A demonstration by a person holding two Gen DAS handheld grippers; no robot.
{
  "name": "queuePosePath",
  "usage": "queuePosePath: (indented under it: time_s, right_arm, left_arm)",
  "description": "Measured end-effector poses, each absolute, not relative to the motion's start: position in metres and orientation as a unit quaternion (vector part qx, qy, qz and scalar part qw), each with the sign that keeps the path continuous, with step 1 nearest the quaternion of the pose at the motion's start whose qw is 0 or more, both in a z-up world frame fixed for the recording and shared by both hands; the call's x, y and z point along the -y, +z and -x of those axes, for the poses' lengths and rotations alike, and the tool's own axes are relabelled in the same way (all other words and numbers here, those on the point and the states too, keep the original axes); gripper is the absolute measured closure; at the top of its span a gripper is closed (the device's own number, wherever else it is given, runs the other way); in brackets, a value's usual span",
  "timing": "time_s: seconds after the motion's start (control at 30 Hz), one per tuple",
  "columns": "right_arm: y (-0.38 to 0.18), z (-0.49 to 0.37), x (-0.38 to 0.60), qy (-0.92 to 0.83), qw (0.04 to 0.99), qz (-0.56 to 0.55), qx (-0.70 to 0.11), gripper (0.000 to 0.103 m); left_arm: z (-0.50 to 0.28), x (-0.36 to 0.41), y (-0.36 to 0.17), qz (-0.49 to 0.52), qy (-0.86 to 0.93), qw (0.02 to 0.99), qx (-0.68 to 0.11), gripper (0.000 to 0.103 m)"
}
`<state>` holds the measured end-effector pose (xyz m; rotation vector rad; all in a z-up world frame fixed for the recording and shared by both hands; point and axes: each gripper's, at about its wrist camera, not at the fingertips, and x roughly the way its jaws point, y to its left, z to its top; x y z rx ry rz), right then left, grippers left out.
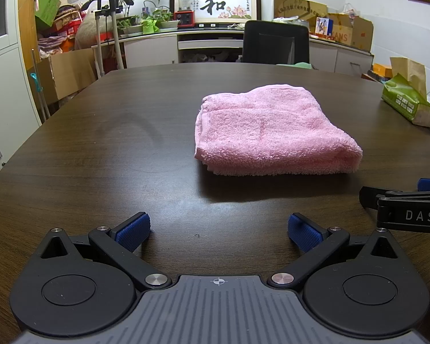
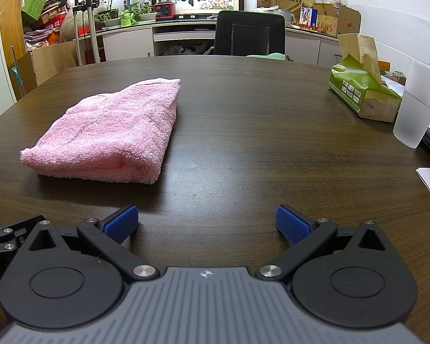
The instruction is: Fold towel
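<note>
Dark table (image 1: 100, 143) holds folded towel (image 1: 272, 132) beyond both hand-held grippers, untouched.

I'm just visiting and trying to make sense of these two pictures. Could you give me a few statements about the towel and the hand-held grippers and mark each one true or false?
1. The pink towel lies folded on the dark table. True.
2. The left hand-held gripper is clamped on the towel. False: its blue pads stand wide apart over bare table, short of the towel.
3. The right hand-held gripper is open and holds nothing. True.
4. A green tissue box sits on top of the towel. False: it stands on the table, apart from the towel, far off to the right.
5. A frosted cup stands near the tissue box. True.
</note>
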<state>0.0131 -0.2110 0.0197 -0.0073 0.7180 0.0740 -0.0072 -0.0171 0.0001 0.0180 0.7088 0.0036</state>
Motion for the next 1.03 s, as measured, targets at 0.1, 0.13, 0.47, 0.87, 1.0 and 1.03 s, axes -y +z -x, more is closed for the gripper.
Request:
queuePosePath:
  time_s: [0.1,0.13,0.47,0.87,1.0,1.03]
  right_arm:
    - [0.0197,-0.0131,0.2110,0.036,0.936,0.004,-0.351,0.000]
    - [0.0197,-0.0130,0.2110,0.036,0.936,0.004,-0.351,0.000]
    - [0.0198,-0.0131,0.2110,0.036,0.936,0.004,-0.351,0.000]
    - [0.0198,-0.0131,0.2109,0.036,0.936,0.004,-0.351,0.000]
    - [0.0198,-0.0131,0.2109,0.036,0.936,0.004,-0.351,0.000]
    - [0.0198,-0.0131,0.2109,0.036,0.936,0.004,-0.351,0.000]
  left_arm:
    - [0.0076,0.0163,0.0000,-0.009,0.002,0.938,-0.347,0.000]
    - [0.0077,0.0161,0.0001,-0.009,0.002,0.938,-0.347,0.000]
    - [0.0084,0.0156,0.0006,-0.009,0.004,0.938,-0.347,0.000]
    - [0.0089,0.0150,0.0007,-0.009,0.004,0.938,-0.347,0.000]
    - [0.0088,0.0150,0.0007,-0.009,0.004,0.938,-0.347,0.000]
    - [0.0088,0.0150,0.0007,-0.009,0.004,0.938,-0.347,0.000]
